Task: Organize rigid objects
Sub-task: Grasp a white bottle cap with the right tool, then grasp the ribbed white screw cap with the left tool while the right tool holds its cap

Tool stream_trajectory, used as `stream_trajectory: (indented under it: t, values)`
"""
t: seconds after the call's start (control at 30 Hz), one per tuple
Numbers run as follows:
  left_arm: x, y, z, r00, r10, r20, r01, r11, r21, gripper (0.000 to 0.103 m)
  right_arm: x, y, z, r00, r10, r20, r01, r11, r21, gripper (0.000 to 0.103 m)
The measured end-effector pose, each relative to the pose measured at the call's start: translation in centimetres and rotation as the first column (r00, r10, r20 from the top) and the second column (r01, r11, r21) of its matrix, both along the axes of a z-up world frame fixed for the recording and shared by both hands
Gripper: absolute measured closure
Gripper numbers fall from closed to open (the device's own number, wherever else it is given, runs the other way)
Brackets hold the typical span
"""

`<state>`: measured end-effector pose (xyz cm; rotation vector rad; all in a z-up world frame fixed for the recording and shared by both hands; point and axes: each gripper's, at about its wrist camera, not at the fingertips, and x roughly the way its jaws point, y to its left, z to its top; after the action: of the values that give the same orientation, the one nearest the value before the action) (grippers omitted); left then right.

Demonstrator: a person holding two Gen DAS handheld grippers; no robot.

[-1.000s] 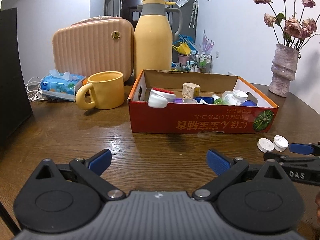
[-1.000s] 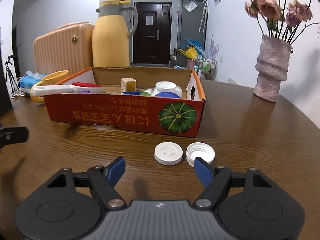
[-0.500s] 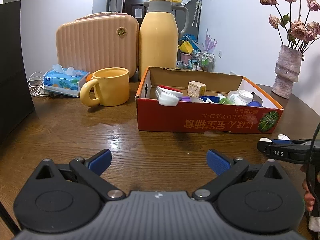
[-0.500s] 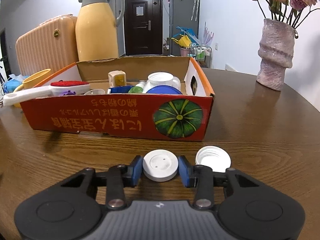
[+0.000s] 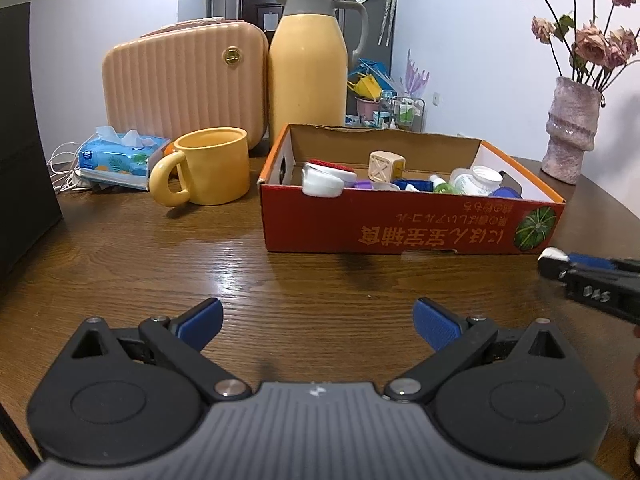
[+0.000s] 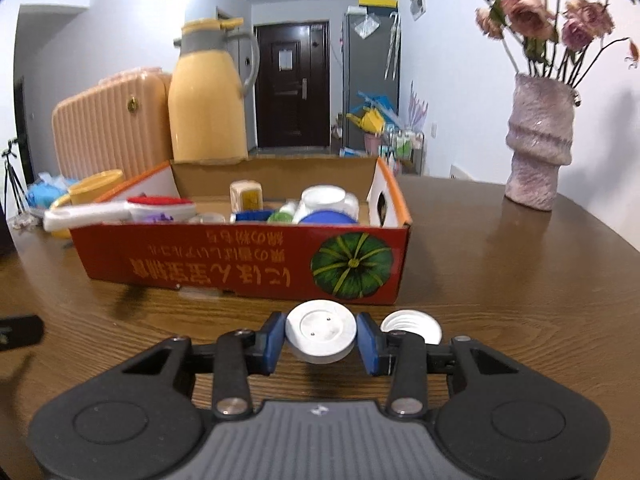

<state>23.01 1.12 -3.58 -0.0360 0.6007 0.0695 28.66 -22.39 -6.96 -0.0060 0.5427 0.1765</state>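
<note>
Showing upside-down yellow East Asian print on the red box front — and "DAS", inverted, on the right gripper at right edge.

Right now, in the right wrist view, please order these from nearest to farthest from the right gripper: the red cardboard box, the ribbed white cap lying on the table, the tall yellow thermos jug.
1. Ribbed white cap: on the wooden table, just right of the right gripper.
2. Red cardboard box: straight ahead, slightly left.
3. Tall yellow thermos jug: behind the box, far left.
</note>
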Motion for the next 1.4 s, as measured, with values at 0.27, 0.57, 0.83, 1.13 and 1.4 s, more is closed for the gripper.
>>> stream_trajectory:
  t: [0.27,0.57,0.83,1.13,1.4]
  values:
    - [0.2,-1.8,-0.1,1.000,-0.014,-0.008,0.014,1.000,0.005,0.000,-1.1,-2.7,0.8,0.998,-0.032,0.050,0.031,0.999,0.036,0.065]
    - [1.1,-5.4,-0.2,0.999,-0.042,-0.027,0.042,0.999,0.009,0.000,-1.5,-5.9,1.2,0.995,-0.066,0.079,0.061,0.996,0.058,0.065]
    - [2.5,-8.7,-0.1,0.998,-0.057,-0.030,0.058,0.998,0.014,0.000,-1.2,-8.9,1.2,0.992,-0.094,0.083,0.088,0.993,0.074,0.065]
    - [4.1,-12.8,-0.7,0.994,-0.097,-0.050,0.098,0.995,0.021,0.000,-0.5,-11.9,0.9,0.990,-0.119,0.077,0.113,0.990,0.082,0.065]
    - [5.8,-16.4,-1.5,0.989,-0.130,-0.067,0.132,0.991,0.027,0.000,0.5,-14.6,0.6,0.985,-0.158,0.072,0.152,0.986,0.073,0.065]
